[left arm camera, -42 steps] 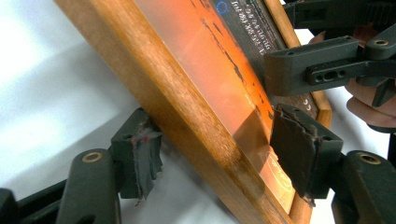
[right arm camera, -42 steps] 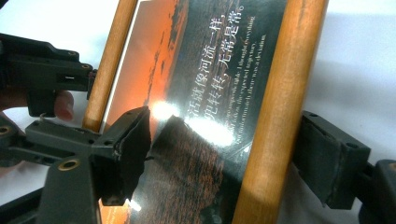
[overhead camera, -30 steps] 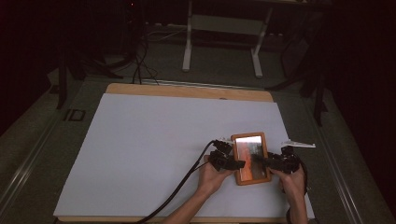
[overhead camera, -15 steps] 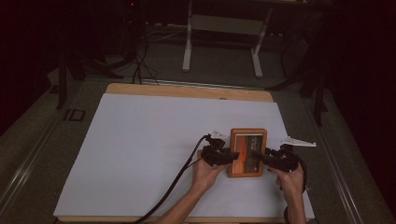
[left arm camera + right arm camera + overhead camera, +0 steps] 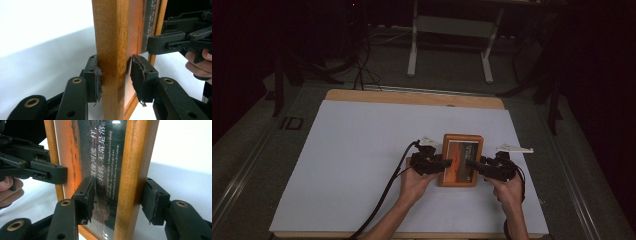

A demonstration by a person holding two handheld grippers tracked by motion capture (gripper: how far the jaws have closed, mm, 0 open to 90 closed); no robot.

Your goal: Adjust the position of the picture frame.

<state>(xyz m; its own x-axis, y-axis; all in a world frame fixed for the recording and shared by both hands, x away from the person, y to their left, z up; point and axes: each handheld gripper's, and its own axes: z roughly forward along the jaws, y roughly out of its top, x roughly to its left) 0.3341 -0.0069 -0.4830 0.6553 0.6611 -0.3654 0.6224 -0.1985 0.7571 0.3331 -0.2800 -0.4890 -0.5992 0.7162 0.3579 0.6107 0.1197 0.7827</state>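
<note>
A wooden picture frame [image 5: 460,160] with an orange and dark print under glass is held over the white table sheet [image 5: 362,165] at the near right. My left gripper [image 5: 447,162] is clamped on its left rail. In the left gripper view the pads [image 5: 96,77] press both faces of the frame [image 5: 110,30]; these jaws closed in and have just eased slightly. My right gripper [image 5: 472,164] grips the right rail. In the right gripper view, one pad [image 5: 85,195] lies on the glass and the other behind the frame [image 5: 132,157]; its jaws have just been closing.
A black cable [image 5: 387,195] trails from the left gripper toward the near edge. The sheet lies on a wooden board [image 5: 412,97]. Metal stand legs [image 5: 414,45] rise on the dark floor beyond the table.
The frame has moved left and a little farther from the near edge, and the glare on its glass is gone. Both hands moved with it, one at each side.
</note>
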